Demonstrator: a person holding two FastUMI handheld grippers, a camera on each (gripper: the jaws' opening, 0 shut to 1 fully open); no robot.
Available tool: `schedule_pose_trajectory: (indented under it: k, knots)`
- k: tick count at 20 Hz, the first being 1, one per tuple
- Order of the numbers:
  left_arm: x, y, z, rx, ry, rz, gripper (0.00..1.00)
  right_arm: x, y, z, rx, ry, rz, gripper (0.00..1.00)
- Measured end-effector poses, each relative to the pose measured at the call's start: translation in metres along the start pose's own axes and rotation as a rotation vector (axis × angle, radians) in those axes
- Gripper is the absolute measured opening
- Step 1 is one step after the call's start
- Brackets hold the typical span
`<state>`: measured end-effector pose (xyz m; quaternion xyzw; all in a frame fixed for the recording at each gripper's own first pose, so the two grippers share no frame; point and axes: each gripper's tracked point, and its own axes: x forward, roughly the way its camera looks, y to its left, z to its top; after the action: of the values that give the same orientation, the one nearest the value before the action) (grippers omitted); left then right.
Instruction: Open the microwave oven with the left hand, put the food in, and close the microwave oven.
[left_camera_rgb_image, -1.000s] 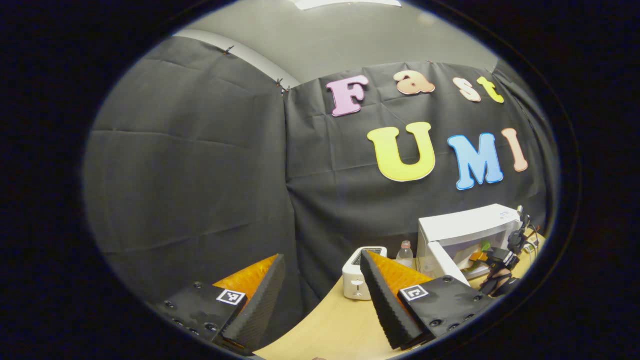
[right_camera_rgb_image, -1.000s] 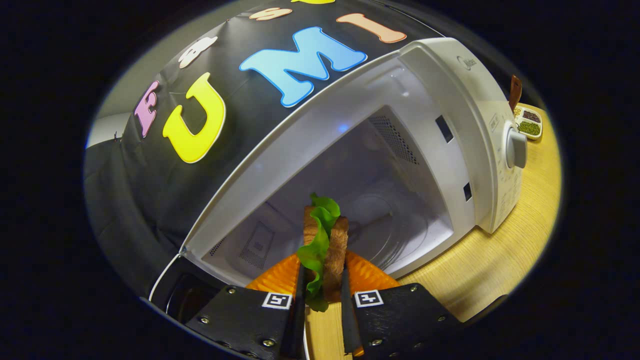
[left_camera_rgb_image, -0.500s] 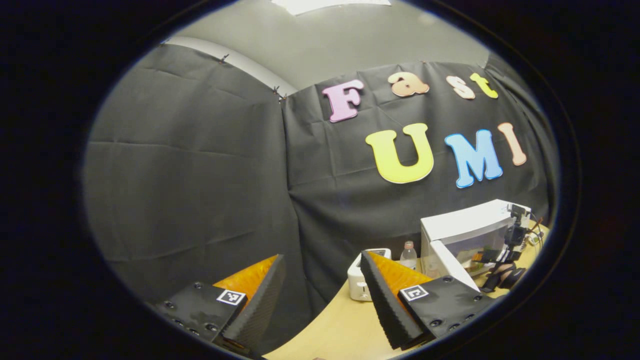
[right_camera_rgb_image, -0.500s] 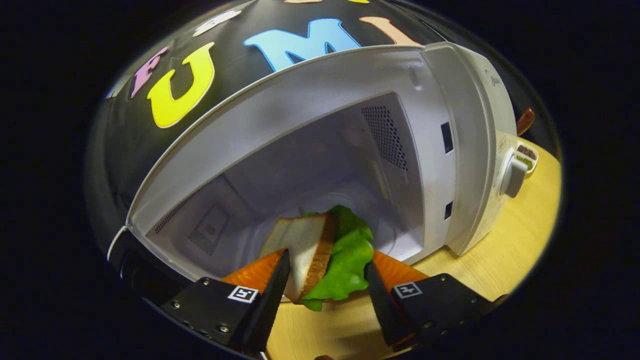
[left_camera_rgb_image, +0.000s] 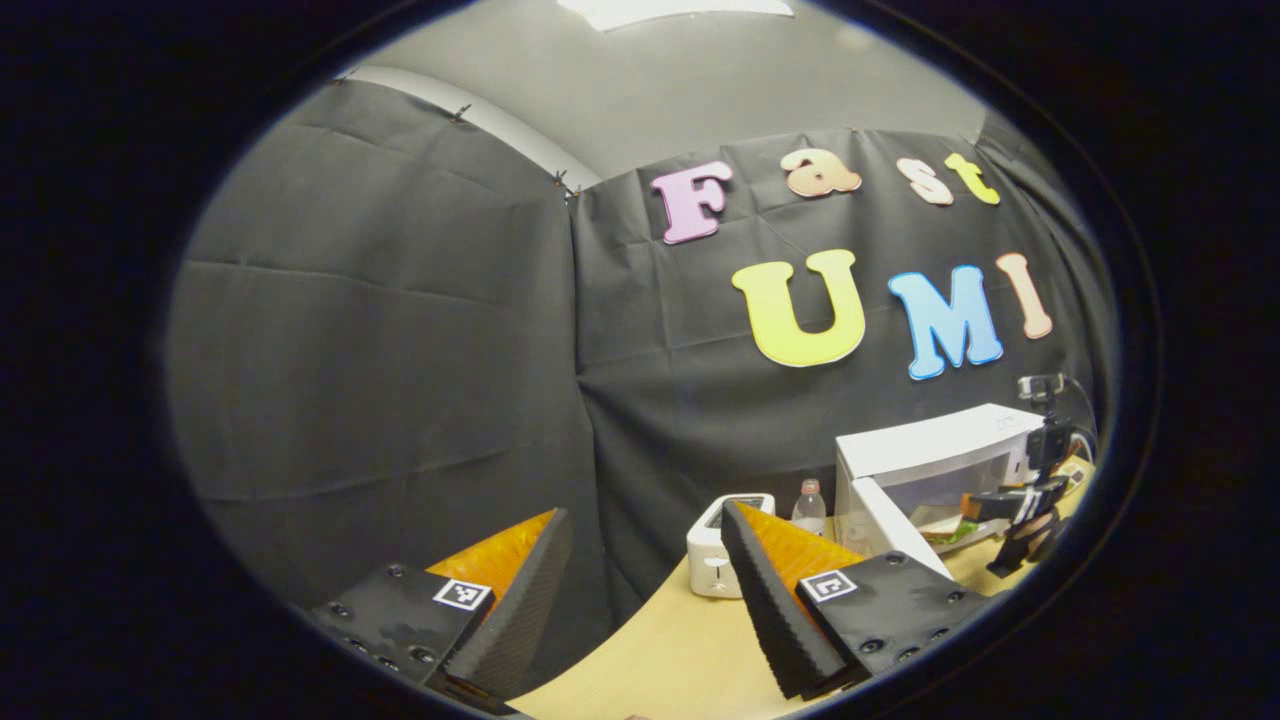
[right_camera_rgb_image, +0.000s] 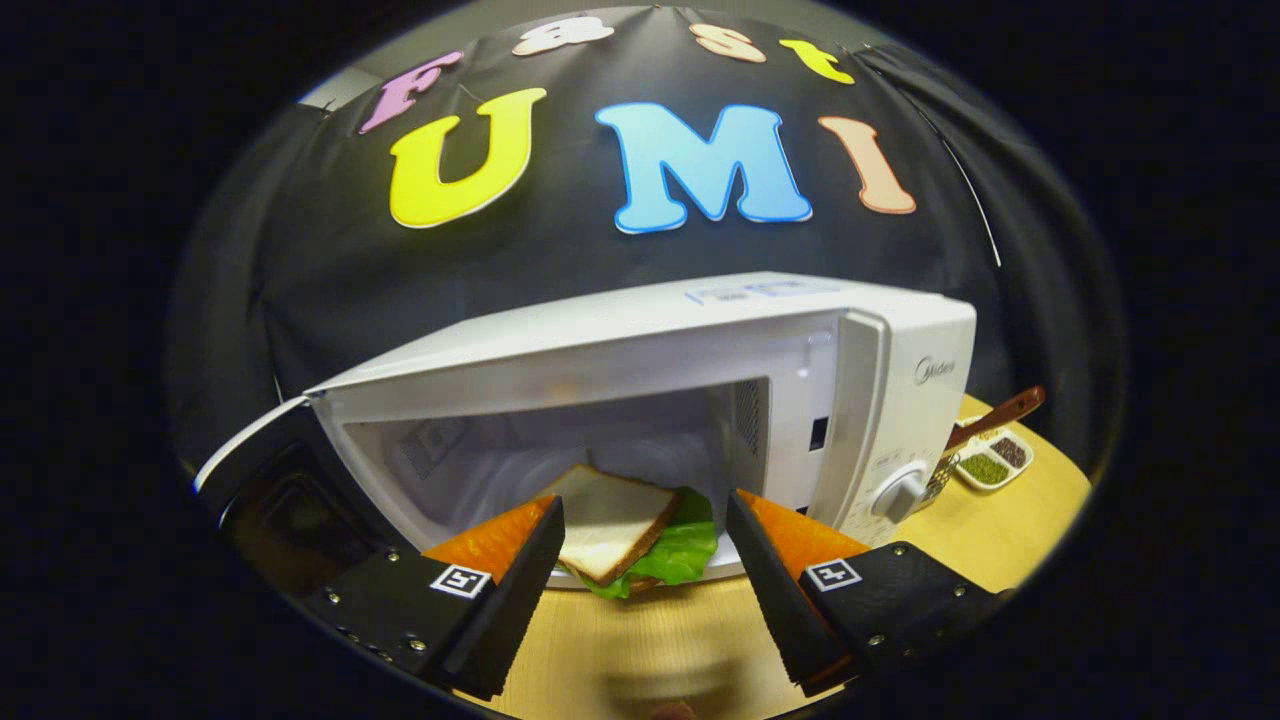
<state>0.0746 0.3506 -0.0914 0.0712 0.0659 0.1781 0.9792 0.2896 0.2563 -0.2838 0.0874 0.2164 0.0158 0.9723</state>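
Note:
The white microwave (right_camera_rgb_image: 700, 370) stands with its door (right_camera_rgb_image: 255, 480) swung open to the left. A sandwich (right_camera_rgb_image: 615, 520) of white bread and green lettuce lies flat at the front of the cavity floor. My right gripper (right_camera_rgb_image: 640, 590) is open just outside the opening, one finger on each side of the sandwich and apart from it. In the left gripper view, my left gripper (left_camera_rgb_image: 640, 600) is open and holds nothing, far to the left of the microwave (left_camera_rgb_image: 935, 455). The sandwich (left_camera_rgb_image: 948, 532) and the right gripper (left_camera_rgb_image: 1030, 495) appear small in front of the cavity.
A white toaster (left_camera_rgb_image: 722, 548) and a small clear bottle (left_camera_rgb_image: 808, 508) stand left of the open door (left_camera_rgb_image: 890, 535) on the wooden table (left_camera_rgb_image: 660, 650). Right of the microwave lie a divided spice dish (right_camera_rgb_image: 990, 465) and a wooden-handled tool (right_camera_rgb_image: 995, 415). The control dial (right_camera_rgb_image: 898, 492) faces front.
My right gripper opened and let go of the sandwich, which tipped from upright to flat inside the cavity. That gripper then drew back and levelled. The left gripper barely moved.

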Motion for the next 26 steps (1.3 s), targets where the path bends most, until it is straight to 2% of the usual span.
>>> schedule_pose_trajectory:
  k: [2, 6, 7, 8, 9, 13, 16, 17, 18, 19, 21, 22, 25, 26]
  knots:
    - [-0.004, -0.006, -0.011, -0.014, 0.01, -0.002, 1.0, -0.026, -0.005, 0.018, -0.041, -0.043, 0.023, 0.98]
    - [-0.011, -0.024, -0.031, -0.036, 0.036, -0.03, 1.0, -0.079, -0.013, 0.044, -0.063, -0.083, 0.08, 0.98]
    - [-0.011, -0.027, -0.033, -0.045, 0.04, -0.035, 0.97, -0.092, -0.017, 0.049, -0.074, -0.091, 0.089, 0.98]
    - [-0.011, -0.031, -0.039, -0.055, 0.041, -0.036, 0.93, -0.105, -0.022, 0.055, -0.092, -0.103, 0.093, 0.98]
    - [-0.011, -0.033, -0.044, -0.063, 0.043, -0.037, 1.0, -0.118, -0.028, 0.062, -0.106, -0.118, 0.095, 0.98]
    - [-0.014, -0.05, -0.074, -0.068, 0.08, -0.04, 0.93, -0.17, -0.048, 0.085, -0.11, -0.177, 0.107, 0.98]
    - [-0.019, -0.059, -0.097, -0.062, 0.125, -0.032, 1.0, -0.199, -0.066, 0.098, -0.102, -0.21, 0.104, 0.98]
    - [-0.022, -0.062, -0.108, -0.056, 0.144, -0.031, 0.97, -0.207, -0.072, 0.101, -0.097, -0.219, 0.102, 0.98]
    - [-0.025, -0.066, -0.119, -0.052, 0.167, -0.035, 0.98, -0.215, -0.079, 0.103, -0.094, -0.229, 0.099, 0.93]
    - [-0.029, -0.073, -0.129, -0.052, 0.182, -0.043, 0.99, -0.221, -0.086, 0.104, -0.097, -0.236, 0.092, 0.98]
    - [-0.036, -0.085, -0.146, -0.063, 0.215, -0.059, 0.91, -0.232, -0.099, 0.1, -0.113, -0.235, 0.081, 0.98]
    - [-0.04, -0.091, -0.152, -0.068, 0.228, -0.064, 0.77, -0.238, -0.104, 0.1, -0.12, -0.235, 0.08, 0.98]
    - [-0.05, -0.117, -0.163, -0.088, 0.261, -0.111, 0.53, -0.248, -0.12, 0.094, -0.13, -0.22, 0.074, 0.98]
    - [-0.047, -0.119, -0.163, -0.076, 0.26, -0.095, 0.46, -0.252, -0.126, 0.094, -0.128, -0.221, 0.068, 0.98]
